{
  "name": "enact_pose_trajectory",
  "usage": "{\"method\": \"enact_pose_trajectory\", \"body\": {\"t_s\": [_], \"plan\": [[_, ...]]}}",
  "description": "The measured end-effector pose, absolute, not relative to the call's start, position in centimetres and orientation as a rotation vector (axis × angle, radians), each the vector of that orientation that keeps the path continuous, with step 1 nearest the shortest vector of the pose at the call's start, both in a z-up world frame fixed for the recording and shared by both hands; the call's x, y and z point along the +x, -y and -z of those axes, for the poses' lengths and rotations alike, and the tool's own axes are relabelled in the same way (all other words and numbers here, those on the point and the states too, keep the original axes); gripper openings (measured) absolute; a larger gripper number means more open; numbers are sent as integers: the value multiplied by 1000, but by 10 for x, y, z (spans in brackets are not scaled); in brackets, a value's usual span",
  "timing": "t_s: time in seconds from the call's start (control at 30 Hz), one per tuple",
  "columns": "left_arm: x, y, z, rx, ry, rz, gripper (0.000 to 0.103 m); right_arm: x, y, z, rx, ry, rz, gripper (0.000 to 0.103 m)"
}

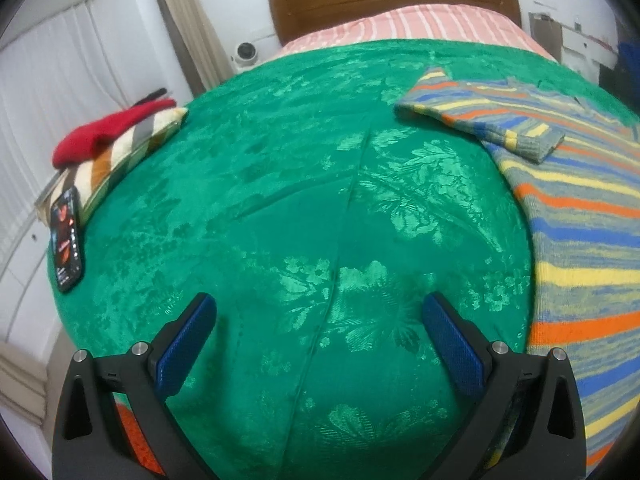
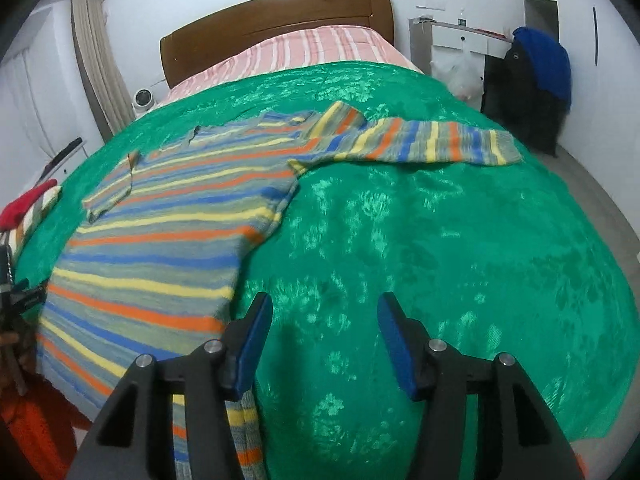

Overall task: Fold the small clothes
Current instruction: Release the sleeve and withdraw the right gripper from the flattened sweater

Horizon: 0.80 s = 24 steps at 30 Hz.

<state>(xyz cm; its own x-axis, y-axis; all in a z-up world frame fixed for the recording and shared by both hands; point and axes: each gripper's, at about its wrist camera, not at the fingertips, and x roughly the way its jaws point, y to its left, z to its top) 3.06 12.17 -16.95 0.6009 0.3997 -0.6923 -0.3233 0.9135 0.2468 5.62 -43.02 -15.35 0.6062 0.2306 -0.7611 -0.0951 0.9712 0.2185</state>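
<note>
We note a knitted striped sweater (image 2: 160, 216) lying flat on the bed's green bedspread (image 2: 420, 240); the knit is ribbed, in bands of grey-blue, yellow, orange and blue. One sleeve (image 2: 420, 142) stretches straight out from the sweater toward the far side of the bed, its cuff ribbed; the other sleeve (image 1: 492, 128) is folded across the sweater's chest. The bedspread is a shiny fabric with a woven floral pattern and a long crease running through it. Beyond the sweater, toward the head of the bed, we see a pink striped sheet (image 2: 320, 48) and a curved wooden headboard (image 2: 276, 16).

The left gripper (image 1: 320, 316) hovers over bare bedspread just beside the sweater's edge, jaws spread wide, nothing between the blue textured pads. The right gripper (image 2: 324, 312) sits beside the sweater's hem, jaws apart and empty.

Well apart from the sweater, at the bed's edge, lie a striped cushion (image 1: 120, 160), a red garment (image 1: 104, 132) on top of it, and a phone (image 1: 68, 240). The walls are white, with pale curtains (image 2: 104, 60).
</note>
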Motion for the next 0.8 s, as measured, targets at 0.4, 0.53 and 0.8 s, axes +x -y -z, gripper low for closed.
{"method": "enact_pose_trajectory", "body": {"t_s": [0.4,0.53,0.8], "plan": [[32,-137,172,-28,-862,-388,103,50,428,165,151,-921,-196,56],[32,-137,172,-32,-865,-384,103,50,426,166,144,-923,-198,60],[33,-140,170,-40,-869,-369,103,51,425,170,159,-941,-205,66]]}}
